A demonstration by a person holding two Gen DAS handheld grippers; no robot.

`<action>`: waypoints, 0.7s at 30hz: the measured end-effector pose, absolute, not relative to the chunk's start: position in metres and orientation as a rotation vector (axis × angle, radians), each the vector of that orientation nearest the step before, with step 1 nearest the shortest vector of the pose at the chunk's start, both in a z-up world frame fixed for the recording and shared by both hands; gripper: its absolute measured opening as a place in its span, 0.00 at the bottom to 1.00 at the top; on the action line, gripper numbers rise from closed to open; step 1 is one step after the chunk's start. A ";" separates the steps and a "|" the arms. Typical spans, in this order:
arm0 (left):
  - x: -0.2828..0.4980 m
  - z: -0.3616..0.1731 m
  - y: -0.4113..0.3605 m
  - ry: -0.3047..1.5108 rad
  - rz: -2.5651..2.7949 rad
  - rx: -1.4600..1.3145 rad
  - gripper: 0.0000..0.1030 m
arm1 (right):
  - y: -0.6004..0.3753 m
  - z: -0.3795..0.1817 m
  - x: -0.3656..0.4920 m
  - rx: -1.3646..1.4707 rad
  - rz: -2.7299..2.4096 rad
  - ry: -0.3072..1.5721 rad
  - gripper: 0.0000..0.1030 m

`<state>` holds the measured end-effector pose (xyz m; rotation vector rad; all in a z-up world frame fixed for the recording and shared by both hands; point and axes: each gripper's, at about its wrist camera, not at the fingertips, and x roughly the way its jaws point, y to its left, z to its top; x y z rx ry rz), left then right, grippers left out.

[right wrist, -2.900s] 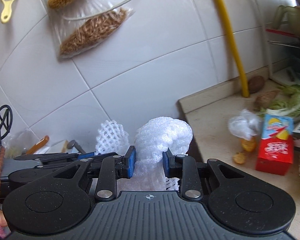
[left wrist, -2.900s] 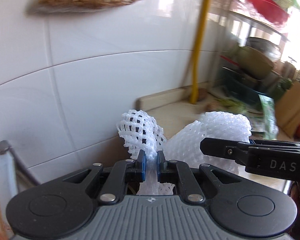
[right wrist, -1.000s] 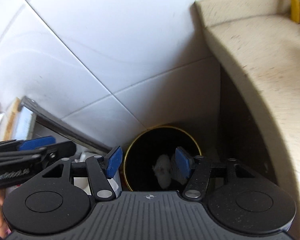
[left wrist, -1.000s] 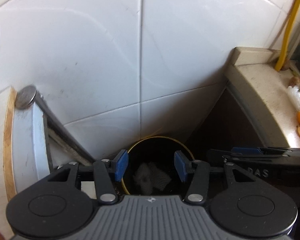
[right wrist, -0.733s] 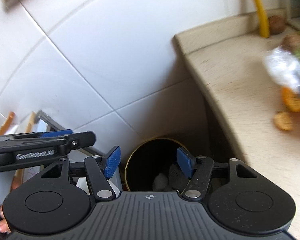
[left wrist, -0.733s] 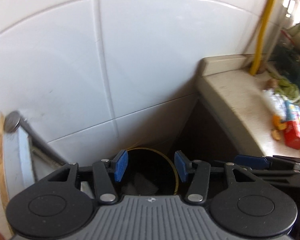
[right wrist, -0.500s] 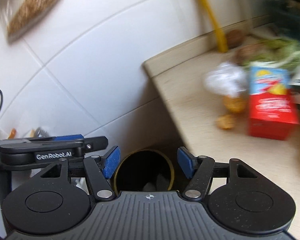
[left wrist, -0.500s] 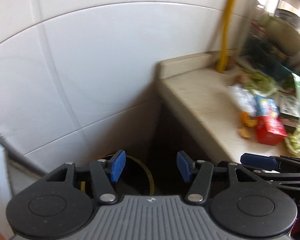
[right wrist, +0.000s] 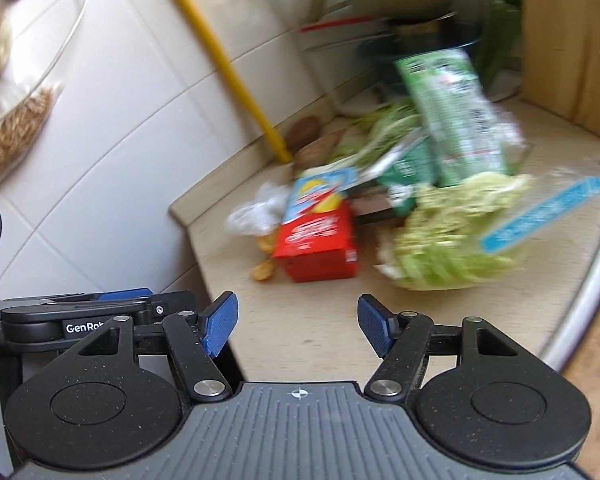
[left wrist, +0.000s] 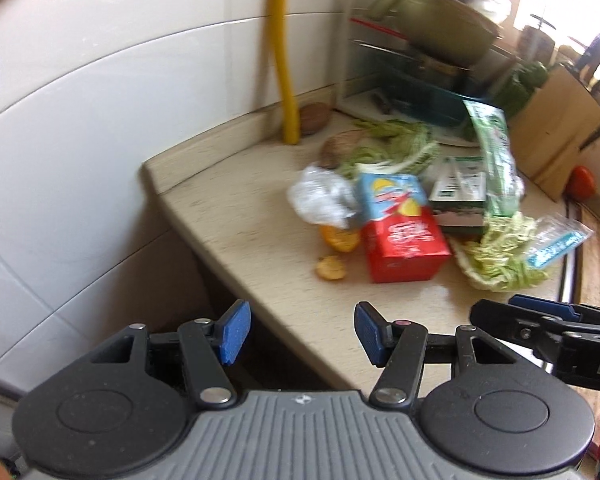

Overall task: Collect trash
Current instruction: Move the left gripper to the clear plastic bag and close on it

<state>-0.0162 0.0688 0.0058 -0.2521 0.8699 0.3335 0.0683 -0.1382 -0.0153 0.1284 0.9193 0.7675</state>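
Trash is piled on the beige countertop (left wrist: 260,240): a red and blue carton (left wrist: 400,236) (right wrist: 320,240), a crumpled clear plastic bag (left wrist: 320,198) (right wrist: 252,212), orange peel pieces (left wrist: 332,268) (right wrist: 264,270), cabbage leaves (left wrist: 504,256) (right wrist: 448,248) and a green wrapper (left wrist: 496,160) (right wrist: 452,120). My left gripper (left wrist: 300,334) is open and empty, near the counter's left edge, short of the pile. Over the counter's front, my right gripper (right wrist: 296,326) is open too, with nothing in it, the carton just beyond.
A yellow pipe (left wrist: 284,60) runs down the white tiled wall (left wrist: 120,100) to the counter's back. A rack with a pot (left wrist: 432,36) and a brown cardboard box (left wrist: 548,128) stand at the far right. A dark gap (left wrist: 204,300) drops beside the counter's left edge.
Both grippers dropped their white foam nets into the black bin below, then swung up and right toward the counter. The bin has left both views and the trash pile is now ahead.
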 end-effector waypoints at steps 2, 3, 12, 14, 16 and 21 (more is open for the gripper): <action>-0.010 0.009 0.060 0.864 0.328 -0.234 0.53 | -0.154 -0.015 0.070 0.144 0.745 0.914 0.72; -0.007 0.011 0.056 0.859 0.327 -0.224 0.54 | -0.161 -0.015 0.073 0.154 0.734 0.912 0.72; 0.030 0.015 0.066 0.825 0.352 -0.164 0.60 | -0.201 -0.018 0.086 0.223 0.612 0.886 0.73; 0.040 0.014 0.073 0.821 0.343 -0.157 0.60 | -0.203 -0.019 0.089 0.232 0.571 0.888 0.73; 0.052 0.013 0.081 0.825 0.327 -0.165 0.60 | -0.205 -0.018 0.092 0.239 0.543 0.886 0.73; 0.077 0.006 0.097 0.824 0.285 -0.151 0.60 | -0.202 -0.019 0.100 0.252 0.480 0.879 0.74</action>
